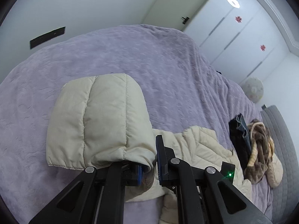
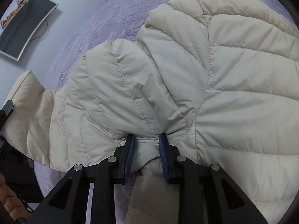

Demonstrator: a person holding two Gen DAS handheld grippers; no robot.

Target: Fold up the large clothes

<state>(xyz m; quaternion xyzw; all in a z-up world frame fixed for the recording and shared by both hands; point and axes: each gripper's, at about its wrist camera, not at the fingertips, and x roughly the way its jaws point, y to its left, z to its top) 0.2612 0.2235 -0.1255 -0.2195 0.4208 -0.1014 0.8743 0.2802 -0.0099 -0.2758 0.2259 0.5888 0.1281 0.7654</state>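
1. While the jacket [image 2: 214,74] lies spread on the bed [image 1: 130,56], little looks folded.
2. Left gripper [image 1: 149,160] pinches the hood [image 1: 97,123]; right gripper [image 2: 146,149] clamps a bunched fold.
3. Sleeves and body remain, I'd say.

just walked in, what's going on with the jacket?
A person with two handheld grippers is folding a cream puffer jacket on a purple bedspread. The left gripper pinches fabric at the base of the hood; the right gripper clamps a bunch of the quilted body. No fold is finished yet.
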